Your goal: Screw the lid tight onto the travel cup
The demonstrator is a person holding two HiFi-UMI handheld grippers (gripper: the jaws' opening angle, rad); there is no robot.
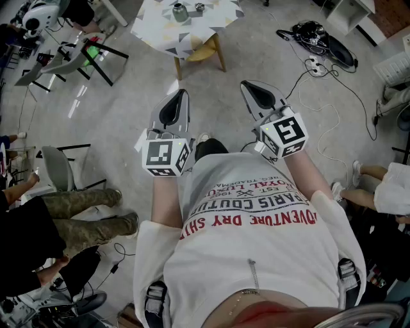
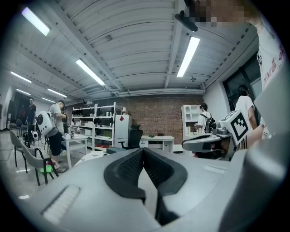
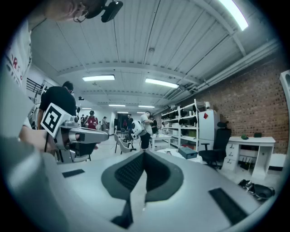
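Left tongs (image 1: 180, 98): shut on nothing, pads pressed together. They were held level in front of the person's chest, at centre left of the head view.
Right tongs (image 1: 250, 88): also together and empty, at centre right of the head view and tipped slightly down.
Travel cup (image 1: 180, 12): a grey-green cup that stood upright on the table (image 1: 157, 31) at the top centre of the head view, well apart from both tongs.
Lid (image 1: 200, 7): a small dark round thing lay just beside the cup, towards the right. It was probably the lid, but too small to be sure, and it was not on the cup.
Task stage: judged not begun, with nothing gripped and a walk to the table yet to come.
Risk, shut tongs: if they reached the cup without parting, the tips would likely knock it over instead of straddling it.
Risk, slip: the cup looked smooth and narrow. If only one pair of tongs turned the lid while the other held loosely, the cup could spin or tip.
Risk, threads: a lid set down tilted could bind crooked and feel tight while not sealed.
Risk, approach: the yellow stool (image 1: 206, 50) stuck out under the near edge of the table, and cables (image 1: 313, 62) trailed over the floor at the upper right. Either could catch a foot.
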